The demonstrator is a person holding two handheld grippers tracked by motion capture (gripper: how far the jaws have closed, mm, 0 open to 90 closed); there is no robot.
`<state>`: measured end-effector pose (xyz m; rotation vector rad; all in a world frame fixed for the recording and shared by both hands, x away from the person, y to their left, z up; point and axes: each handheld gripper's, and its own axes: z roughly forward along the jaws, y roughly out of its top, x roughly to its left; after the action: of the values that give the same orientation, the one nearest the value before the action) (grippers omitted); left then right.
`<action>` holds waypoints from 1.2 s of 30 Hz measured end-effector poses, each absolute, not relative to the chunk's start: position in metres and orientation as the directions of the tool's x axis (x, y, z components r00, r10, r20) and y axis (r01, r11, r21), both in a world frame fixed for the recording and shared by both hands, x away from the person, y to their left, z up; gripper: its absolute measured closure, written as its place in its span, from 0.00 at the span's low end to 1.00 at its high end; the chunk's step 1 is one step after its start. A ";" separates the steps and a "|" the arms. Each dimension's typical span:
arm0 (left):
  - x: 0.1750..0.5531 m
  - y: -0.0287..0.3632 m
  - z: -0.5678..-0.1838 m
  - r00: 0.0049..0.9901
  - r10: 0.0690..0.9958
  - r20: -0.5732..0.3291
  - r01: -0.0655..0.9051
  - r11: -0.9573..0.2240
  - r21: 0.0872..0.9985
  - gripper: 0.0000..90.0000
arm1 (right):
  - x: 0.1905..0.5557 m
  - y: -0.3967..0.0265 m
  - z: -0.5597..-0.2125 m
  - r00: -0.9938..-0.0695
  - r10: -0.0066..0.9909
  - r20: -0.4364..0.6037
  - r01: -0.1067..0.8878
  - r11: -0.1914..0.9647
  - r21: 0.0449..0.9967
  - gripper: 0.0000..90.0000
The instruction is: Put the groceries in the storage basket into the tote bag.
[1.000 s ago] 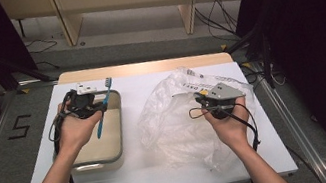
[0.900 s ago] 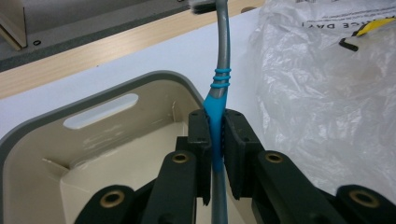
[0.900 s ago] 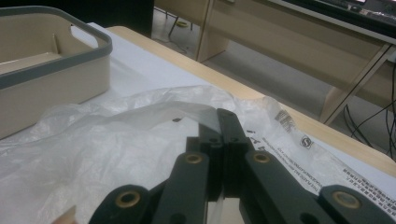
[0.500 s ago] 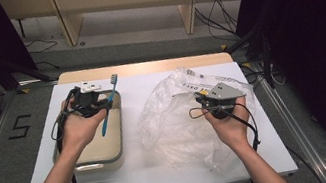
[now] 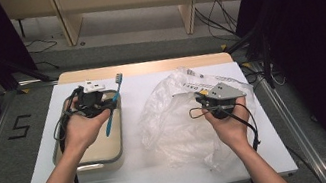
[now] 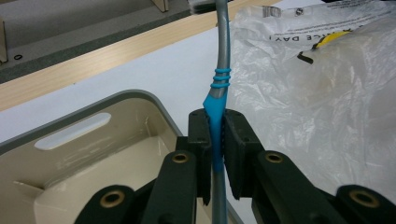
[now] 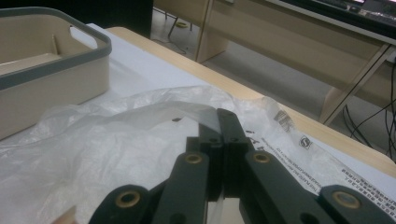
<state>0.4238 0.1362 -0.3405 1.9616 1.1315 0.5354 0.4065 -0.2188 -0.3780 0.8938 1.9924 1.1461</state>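
A blue and grey toothbrush (image 5: 113, 105) (image 6: 219, 79) is clamped by its handle in my left gripper (image 5: 107, 110) (image 6: 215, 126), which is shut on it. The brush head points away from me, above the far right corner of the beige bin (image 5: 119, 147) (image 6: 116, 95). The crumpled clear plastic bag (image 5: 177, 124) (image 6: 327, 121) (image 7: 93, 154) lies on the white table to the right of the bin. My right gripper (image 5: 198, 97) (image 7: 218, 126) is shut on a fold of the bag's film and lifts its edge a little.
The bin has a grey rim and a slot handle (image 6: 72, 132) in its far wall. The bag carries printed text (image 7: 345, 175) on its far side. A wooden strip (image 5: 146, 67) borders the table's far edge, with desk legs and cables on the floor beyond.
My left gripper has carried the toothbrush slightly to the right over the bin's far corner. The right gripper and the bag have stayed put.
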 end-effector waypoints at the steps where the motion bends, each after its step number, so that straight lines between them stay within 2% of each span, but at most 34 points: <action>1: 0.423 0.136 -0.340 0.516 0.856 -0.025 0.522 -0.291 0.801 0.91 | 0.406 -0.219 -0.378 -0.546 0.812 -0.205 0.231 0.381 0.895 1.00; 36: 0.406 0.104 -0.337 0.602 0.798 -0.030 0.478 -0.330 0.814 0.91 | 0.407 -0.219 -0.378 -0.547 0.812 -0.205 0.231 0.382 0.895 1.00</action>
<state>0.4064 0.1040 -0.3370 1.9902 1.0111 0.4826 0.4066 -0.2194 -0.3776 0.8935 1.9928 1.1466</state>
